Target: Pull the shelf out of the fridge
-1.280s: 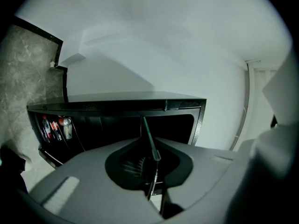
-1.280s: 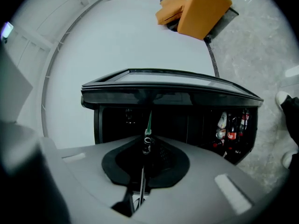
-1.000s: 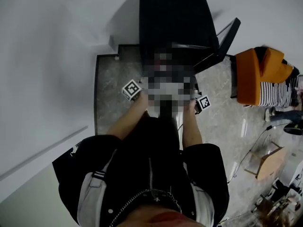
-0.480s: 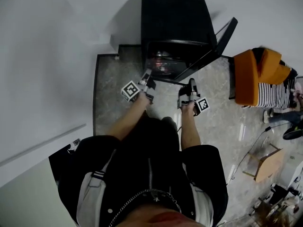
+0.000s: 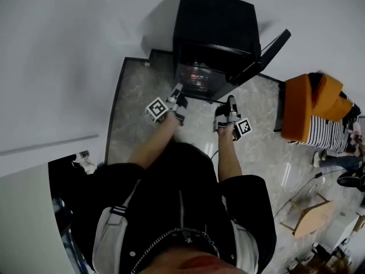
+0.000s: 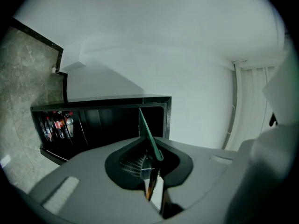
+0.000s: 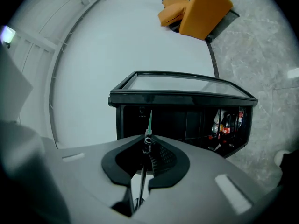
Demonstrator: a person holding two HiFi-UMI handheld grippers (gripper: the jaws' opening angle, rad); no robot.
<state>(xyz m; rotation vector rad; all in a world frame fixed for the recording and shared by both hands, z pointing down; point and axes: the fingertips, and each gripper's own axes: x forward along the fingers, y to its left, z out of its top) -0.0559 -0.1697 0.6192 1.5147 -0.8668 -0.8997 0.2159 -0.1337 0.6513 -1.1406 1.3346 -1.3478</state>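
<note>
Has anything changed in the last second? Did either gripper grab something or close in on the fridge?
Hardly anything. The head view has swung a little, so the fridge sits slightly further right in it. The left gripper and right gripper hold the same spots short of the fridge, its door still open. Nothing was taken hold of or let go: both pairs of jaws are together and empty.

The grey marbled floor (image 5: 137,90), edged by a dark border strip, carries a black fridge (image 5: 214,33) at its far end, against the white wall (image 5: 68,50) (its door stands open to the right). Well apart on the right stands an orange seat (image 5: 308,104) draped with striped cloth (image 5: 331,133). Nearer lies a cardboard box (image 5: 311,214).
</note>
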